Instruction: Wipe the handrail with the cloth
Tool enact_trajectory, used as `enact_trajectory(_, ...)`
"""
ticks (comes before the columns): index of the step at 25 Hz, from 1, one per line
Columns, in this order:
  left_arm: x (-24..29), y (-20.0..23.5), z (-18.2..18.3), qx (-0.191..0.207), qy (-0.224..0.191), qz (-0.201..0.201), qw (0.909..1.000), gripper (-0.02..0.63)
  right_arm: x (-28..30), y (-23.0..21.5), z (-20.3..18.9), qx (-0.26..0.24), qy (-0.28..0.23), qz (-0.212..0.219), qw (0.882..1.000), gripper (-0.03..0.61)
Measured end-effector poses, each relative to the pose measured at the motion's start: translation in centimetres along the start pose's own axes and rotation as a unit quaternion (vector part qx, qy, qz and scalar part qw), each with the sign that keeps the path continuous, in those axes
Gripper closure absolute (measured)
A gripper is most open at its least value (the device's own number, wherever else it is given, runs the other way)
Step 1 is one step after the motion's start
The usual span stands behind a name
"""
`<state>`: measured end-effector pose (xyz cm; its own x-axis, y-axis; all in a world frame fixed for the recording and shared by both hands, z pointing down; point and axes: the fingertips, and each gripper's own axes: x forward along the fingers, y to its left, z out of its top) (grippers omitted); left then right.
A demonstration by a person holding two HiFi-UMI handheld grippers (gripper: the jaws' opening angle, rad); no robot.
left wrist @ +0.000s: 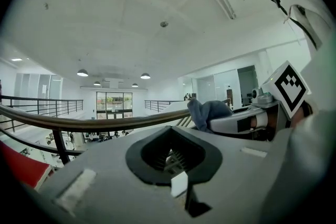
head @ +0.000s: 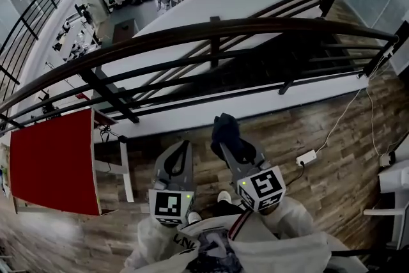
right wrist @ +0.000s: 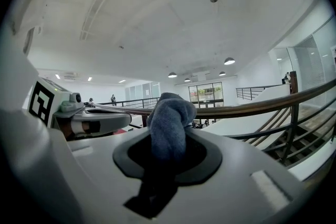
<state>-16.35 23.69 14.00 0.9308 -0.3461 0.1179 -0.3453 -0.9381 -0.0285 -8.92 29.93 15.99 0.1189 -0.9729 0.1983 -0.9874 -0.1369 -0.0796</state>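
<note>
Wood-floored mezzanine, curved handrail [head: 211, 27] ahead. Step in hand appears to be the approach: the right gripper [head: 231, 151] pinches the bunched cloth [head: 225, 130] short of the rail, while the left gripper [head: 184, 149] has its fingers pressed together on nothing. Next, lift the cloth onto the top rail. A red table [head: 54, 160] stands well apart at left.

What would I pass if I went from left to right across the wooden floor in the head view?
red table → left gripper → right gripper, its fingers shut on the cloth → white power strip
</note>
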Motion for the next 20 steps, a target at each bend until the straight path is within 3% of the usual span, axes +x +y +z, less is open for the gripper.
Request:
enact_trajectory(4,-4.7,1.5,-0.4,0.009,-0.005,0.003,0.9999,0.611,-1.3,4.9,0.2,-0.005,-0.009,-0.017,1.000,0.489)
enact_trajectory(10,-10.4,2.8,-2.1,-0.011,0.004,-0.002,0.9999,0.612,-3.2,10.2,-0.3,-0.006,-0.013,-0.037,0.999,0.489)
enact_trajectory(14,-12.0,2.8,-2.3,-0.020,0.011,0.001,0.9997,0.611,-4.1,11.6,-0.1,-0.005,-0.012,-0.032,0.999,0.490)
enact_trajectory(20,-11.2,1.5,-0.3,-0.001,0.000,0.006,1.0000,0.611,-5.2,10.2,1.2,-0.010,-0.023,-0.024,0.999,0.491)
